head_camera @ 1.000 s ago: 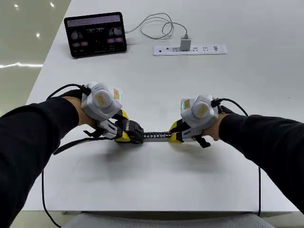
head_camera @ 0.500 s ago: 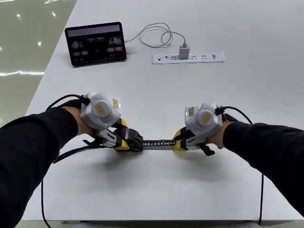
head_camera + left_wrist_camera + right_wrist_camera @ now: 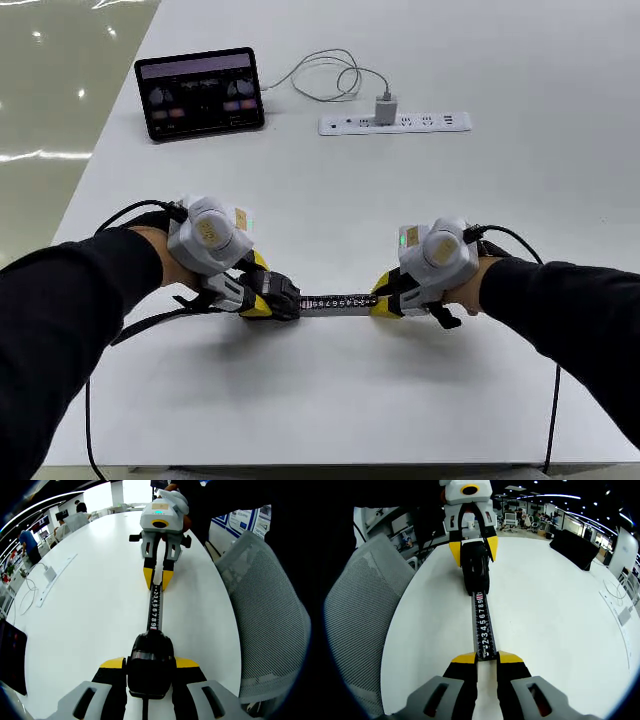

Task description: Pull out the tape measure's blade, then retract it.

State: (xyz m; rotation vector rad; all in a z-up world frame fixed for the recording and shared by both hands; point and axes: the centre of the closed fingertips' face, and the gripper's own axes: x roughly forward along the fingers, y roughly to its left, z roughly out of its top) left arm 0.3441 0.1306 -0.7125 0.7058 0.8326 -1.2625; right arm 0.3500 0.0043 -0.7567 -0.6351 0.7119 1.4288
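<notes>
A black tape measure case [image 3: 276,294] [image 3: 149,663] [image 3: 475,571] rests low over the white table, held by my left gripper [image 3: 256,296] [image 3: 149,664], which is shut on it. Its numbered blade [image 3: 338,301] [image 3: 155,608] [image 3: 483,626] runs out to the right, flat above the table. My right gripper [image 3: 384,303] [image 3: 486,657] is shut on the blade's end, its yellow fingertips [image 3: 465,658] pinching the tip. In the left gripper view the right gripper [image 3: 158,579] faces me along the blade; in the right gripper view the left gripper [image 3: 473,547] faces back.
A tablet [image 3: 200,79] stands at the back left of the table [image 3: 330,400]. A white power strip [image 3: 395,122] with a charger and coiled cable [image 3: 325,70] lies behind. A mesh chair [image 3: 265,615] stands at the table's near edge. Black cables trail from both grippers.
My right gripper has moved right, away from the case, drawing more blade out. The left gripper has kept hold of the case. The head camera has tilted slightly.
</notes>
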